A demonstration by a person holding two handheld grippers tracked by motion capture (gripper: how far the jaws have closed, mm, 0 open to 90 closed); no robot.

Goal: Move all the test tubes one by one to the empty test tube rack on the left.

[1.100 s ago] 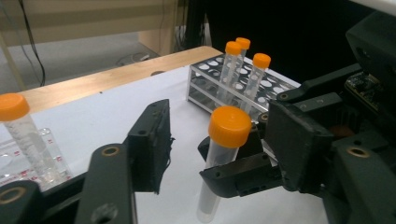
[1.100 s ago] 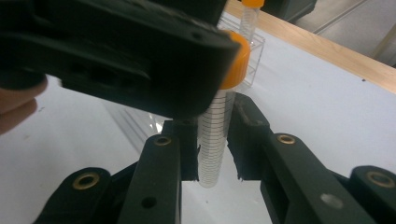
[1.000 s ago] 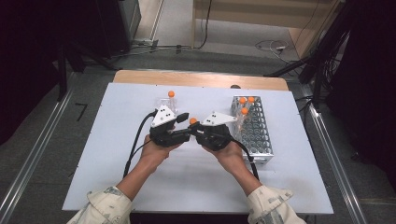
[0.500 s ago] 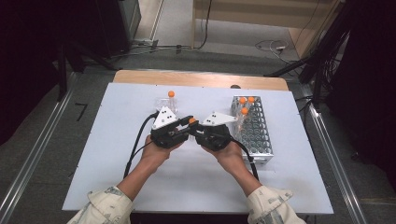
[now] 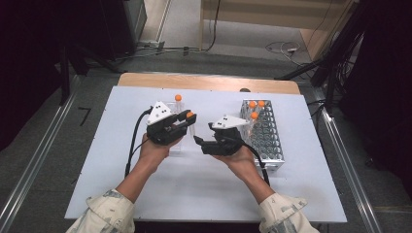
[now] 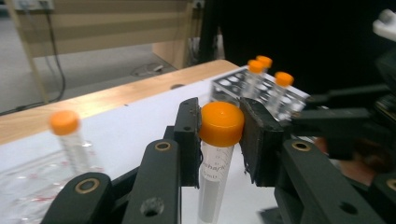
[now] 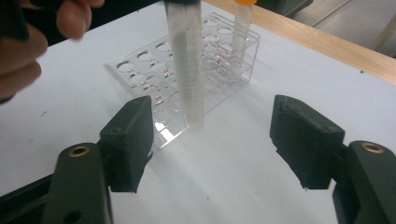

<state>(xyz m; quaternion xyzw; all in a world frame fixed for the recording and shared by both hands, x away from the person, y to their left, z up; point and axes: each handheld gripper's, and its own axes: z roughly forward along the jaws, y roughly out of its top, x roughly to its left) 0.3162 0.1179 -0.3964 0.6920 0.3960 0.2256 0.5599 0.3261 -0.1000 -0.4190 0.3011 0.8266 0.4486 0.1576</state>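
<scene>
White counter (image 5: 301, 194) w/ wood back edge. Left claw (image 6: 219, 140) clamps orange-capped tube (image 6: 217, 154) by its cap, upright over clear rack (image 7: 187, 70), prob. for slotting in. Right claw (image 7: 210, 140) gapes empty nearby; metal rack (image 5: 265, 133) beside it.

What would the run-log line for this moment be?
left gripper: shut on orange-capped tube, held upright | right gripper: open | clear rack: one tube standing | metal rack: three tubes
</scene>
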